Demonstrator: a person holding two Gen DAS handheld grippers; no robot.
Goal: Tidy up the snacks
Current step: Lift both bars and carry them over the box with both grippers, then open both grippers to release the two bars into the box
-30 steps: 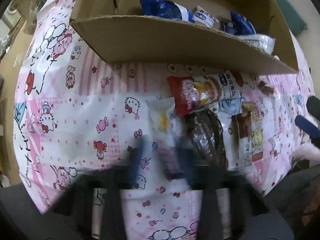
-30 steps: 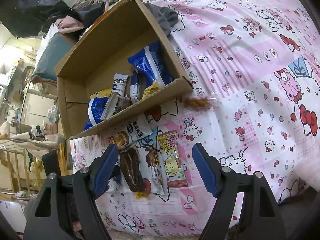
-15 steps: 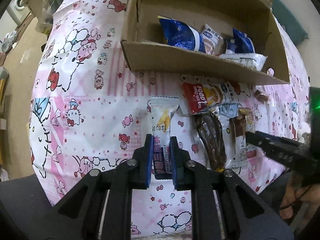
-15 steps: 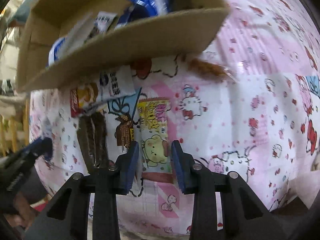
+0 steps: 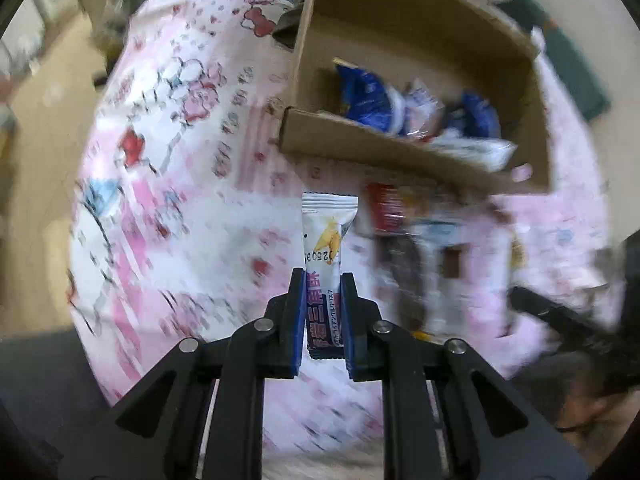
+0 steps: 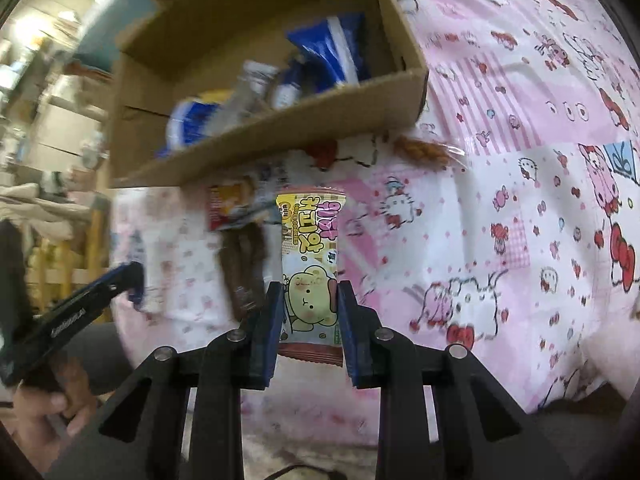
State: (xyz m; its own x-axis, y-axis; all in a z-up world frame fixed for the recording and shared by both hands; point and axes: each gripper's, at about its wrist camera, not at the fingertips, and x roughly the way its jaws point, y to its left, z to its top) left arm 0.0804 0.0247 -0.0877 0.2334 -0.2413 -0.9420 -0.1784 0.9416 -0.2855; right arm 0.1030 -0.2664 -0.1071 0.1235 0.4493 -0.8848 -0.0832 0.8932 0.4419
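My left gripper (image 5: pixel 323 276) is shut on a white snack packet (image 5: pixel 328 224) with a yellow picture and holds it up above the pink cloth. My right gripper (image 6: pixel 308 288) has a yellow packet (image 6: pixel 310 232) with a cartoon bear between its blue pads. Its jaws are closing, and the pads press on the packet's sides. Beyond both packets stands an open cardboard box (image 5: pixel 400 152) (image 6: pixel 280 136), which holds several blue and white packets (image 6: pixel 332 52). The left view is blurred by motion.
On the pink cartoon-cat cloth (image 6: pixel 520 200) in front of the box lie a red packet (image 6: pixel 224 208), a dark brown packet (image 6: pixel 244 272) and a clear-wrapped brown twist (image 6: pixel 424 150). A hand (image 6: pixel 44 404) holds the left tool at the left edge.
The left gripper has risen with the white packet pinched in it. The right gripper's jaws went from wide apart to closed around the yellow bear packet, which now stands off the cloth.
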